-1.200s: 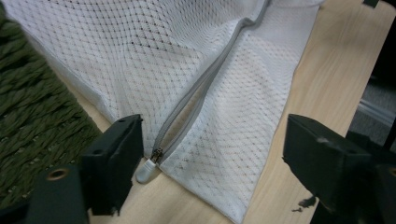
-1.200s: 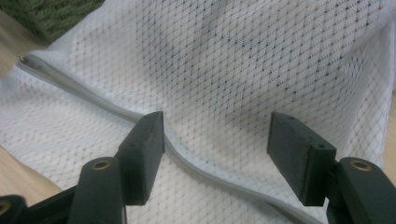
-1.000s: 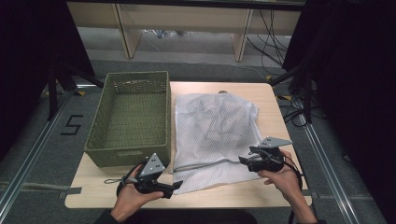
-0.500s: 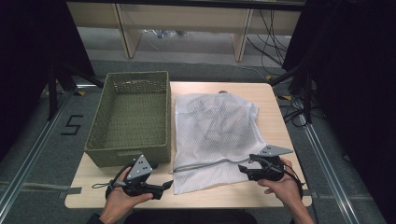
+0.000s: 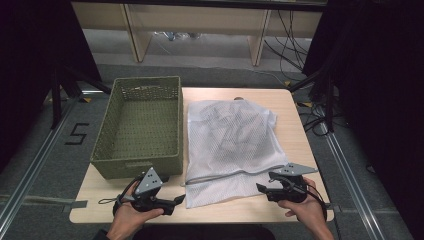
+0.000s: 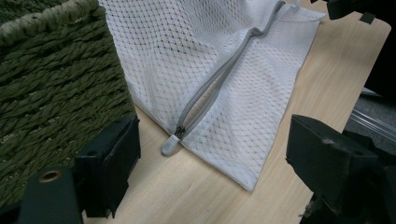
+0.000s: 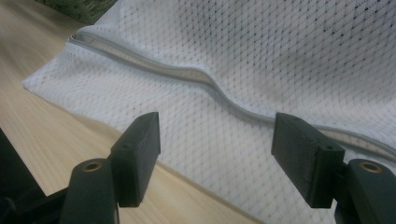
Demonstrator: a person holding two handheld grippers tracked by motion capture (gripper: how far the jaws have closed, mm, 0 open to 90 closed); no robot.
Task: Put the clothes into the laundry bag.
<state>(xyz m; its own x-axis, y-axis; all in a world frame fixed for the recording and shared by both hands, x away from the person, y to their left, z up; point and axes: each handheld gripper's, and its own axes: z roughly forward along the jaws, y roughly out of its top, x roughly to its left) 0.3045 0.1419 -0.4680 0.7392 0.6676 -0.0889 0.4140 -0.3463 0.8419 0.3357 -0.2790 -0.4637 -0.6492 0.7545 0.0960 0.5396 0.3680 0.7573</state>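
We are bringing 2 wide, empty grippers, left (image 5: 176,201) and right (image 5: 261,186), to the mesh bag (image 5: 227,145); next we are gripping its zipper pull (image 6: 169,146).

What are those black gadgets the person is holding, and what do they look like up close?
Each hand holds a black claw tool: the left claw and the right claw. Both carry a grey three-cornered plate on top and trail a thin black cable. Up close, each has two blocky black jaws with flat pads and a brass-coloured rivet near each base.
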